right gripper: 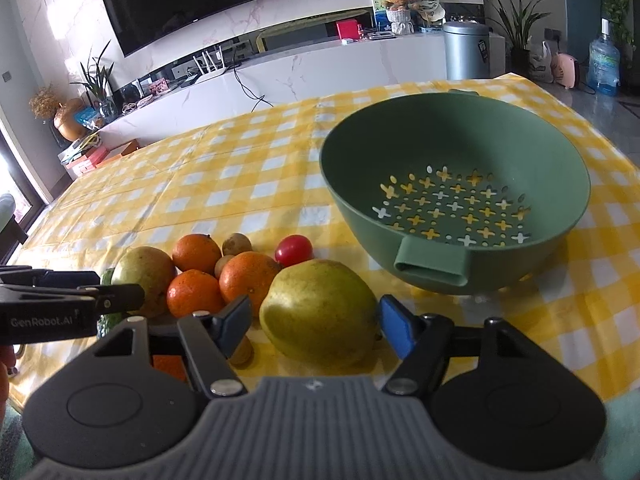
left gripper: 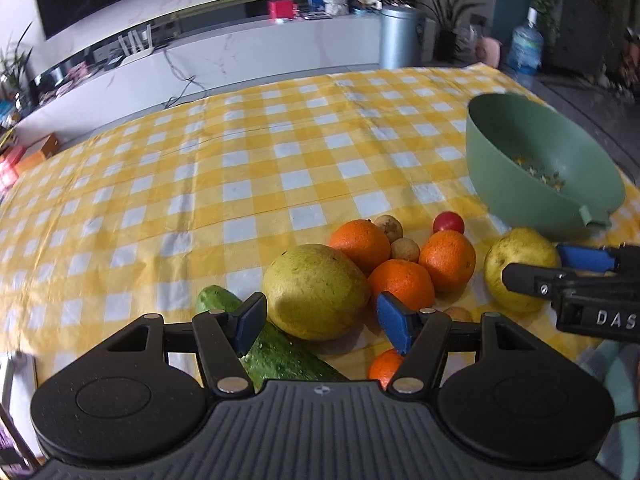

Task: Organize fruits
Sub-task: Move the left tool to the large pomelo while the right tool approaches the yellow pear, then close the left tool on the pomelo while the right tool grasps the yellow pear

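Right now your right gripper (right gripper: 314,326) is spread wide with its jaws on either side of a large yellow-green pear (right gripper: 318,314), not yet touching it by the look of it; that spacing suits a round fruit of this girth. Your left gripper (left gripper: 318,326) is just as wide, framing a second yellow-green pear (left gripper: 316,292) the same way, and neither claw is holding anything.

Both pears lie near the table's front edge, the one closest to you, on a yellow and white checked tablecloth (right gripper: 224,184). Between them sits a tight cluster: three oranges (right gripper: 248,276), two small brown longan-like fruits (right gripper: 237,244) and one small red fruit (right gripper: 293,251). A cucumber (left gripper: 280,354) lies under your left claw, beside the left pear, and another orange (left gripper: 385,367) shows under that claw's right finger.

Beyond the right pear, toward the table's right edge, stands a green colander bowl (right gripper: 440,128) with cross-shaped drain holes. Nothing is in it, so sorting has likely not begun. It is probably the destination, and the right claw has the shorter path to it.
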A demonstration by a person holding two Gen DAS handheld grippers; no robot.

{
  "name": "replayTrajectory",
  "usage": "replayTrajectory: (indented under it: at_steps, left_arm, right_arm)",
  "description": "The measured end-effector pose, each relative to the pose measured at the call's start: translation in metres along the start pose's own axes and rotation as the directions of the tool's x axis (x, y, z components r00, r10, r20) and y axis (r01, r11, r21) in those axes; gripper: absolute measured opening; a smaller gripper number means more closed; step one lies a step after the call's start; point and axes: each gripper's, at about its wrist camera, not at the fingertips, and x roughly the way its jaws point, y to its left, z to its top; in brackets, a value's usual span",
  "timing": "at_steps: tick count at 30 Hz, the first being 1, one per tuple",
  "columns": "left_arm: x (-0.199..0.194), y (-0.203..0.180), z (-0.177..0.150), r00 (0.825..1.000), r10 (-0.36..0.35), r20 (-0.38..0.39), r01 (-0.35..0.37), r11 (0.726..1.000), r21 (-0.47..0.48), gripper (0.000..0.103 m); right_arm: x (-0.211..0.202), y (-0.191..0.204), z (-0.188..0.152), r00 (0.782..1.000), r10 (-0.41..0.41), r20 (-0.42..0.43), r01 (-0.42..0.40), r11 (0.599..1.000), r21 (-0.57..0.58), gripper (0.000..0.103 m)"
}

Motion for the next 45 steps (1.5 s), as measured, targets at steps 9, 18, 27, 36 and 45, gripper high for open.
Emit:
replayTrajectory:
  at_steps: [9, 18, 27, 36, 45]
  left_arm:
    - [0.017, 0.001, 0.001, 1.000, 0.004, 0.010, -0.005, 0.997, 0.072, 0.083]
    - [0.024, 0.015, 0.003, 0.998, -0.051, 0.045, 0.051, 0.999, 0.001, 0.086]
    - [0.021, 0.012, -0.002, 0.995, -0.091, 0.029, 0.087, 0.989, 0.120, 0.085]
    - [0.027, 0.012, -0.003, 0.995, -0.094, 0.038, 0.087, 0.982, 0.167, 0.093]
    - [0.031, 0.006, -0.006, 0.996, -0.081, -0.024, 0.084, 0.962, 0.260, 0.085]
  right_arm:
    - [0.007, -0.004, 0.000, 1.000, -0.024, -0.018, 0.025, 0.999, 0.032, 0.073]
    - [0.017, -0.008, -0.001, 0.998, -0.003, -0.068, 0.007, 0.998, 0.061, 0.072]
    - [0.019, -0.010, -0.001, 0.998, 0.008, -0.069, -0.003, 0.998, 0.067, 0.072]
    - [0.021, -0.008, -0.001, 0.997, 0.011, -0.074, -0.006, 0.998, 0.061, 0.073]
    - [0.022, -0.010, -0.001, 0.997, 0.019, -0.073, -0.014, 0.997, 0.074, 0.073]
